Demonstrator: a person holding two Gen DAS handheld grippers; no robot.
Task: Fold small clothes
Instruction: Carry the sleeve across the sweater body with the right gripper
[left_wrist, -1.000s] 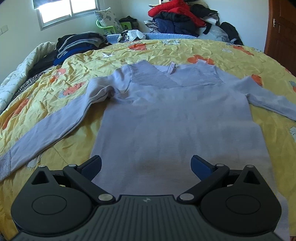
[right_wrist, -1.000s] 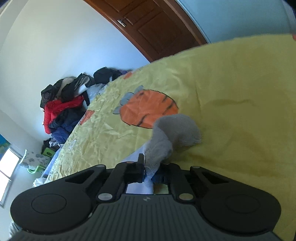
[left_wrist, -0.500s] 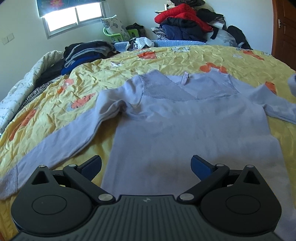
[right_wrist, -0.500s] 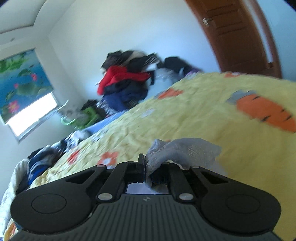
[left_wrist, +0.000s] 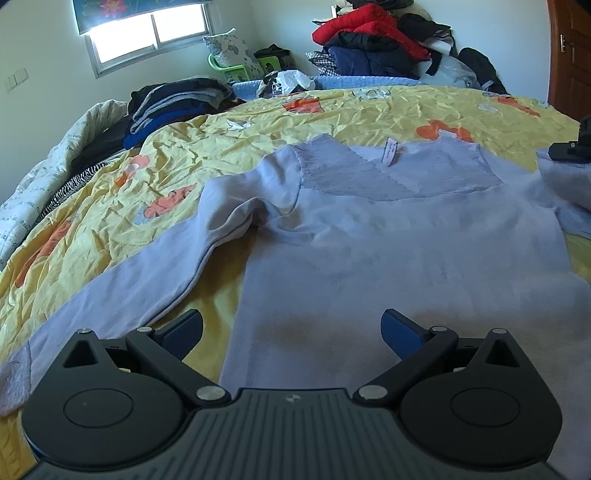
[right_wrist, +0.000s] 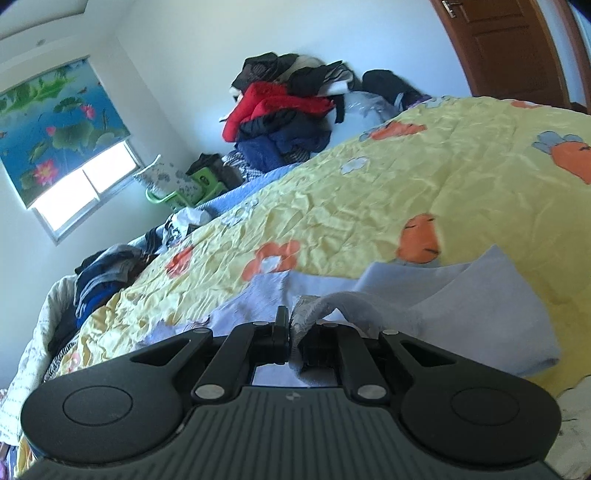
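- Lying flat on the yellow quilt (left_wrist: 332, 110), the grey top (left_wrist: 406, 251) spreads straight ahead of the left gripper (left_wrist: 291, 326), its neck and label (left_wrist: 390, 154) at the far end and its hem nearest the tool.
- Off to the left of those blue pads, the left sleeve (left_wrist: 122, 280) runs out long and slantwise, its cuff ending beside the tool's left shoulder; this is the part closest to the left hand.
- The left gripper hangs released, jaws spread wide, with nothing between them; one pad sits over bare quilt, the other over the body of the top.
- The top's long axis runs away from the left gripper, hem to collar, so a sleeve fold has to travel across that line, from the side towards the middle.
- Farther right, the right sleeve (right_wrist: 480, 295) is lifted off the quilt and doubled over itself.
- The right gripper (right_wrist: 293, 332) is clenched on the sleeve's cuff, the knit bunching out just above the pinched jaws.
- In the left wrist view that tool shows only as a dark tip at the right edge, above the top's right shoulder.
- By my reading, the right hand is the nearer one for this fold: the body of the top lies to the left of its jaws, so the cuff needs carrying leftward onto the chest.
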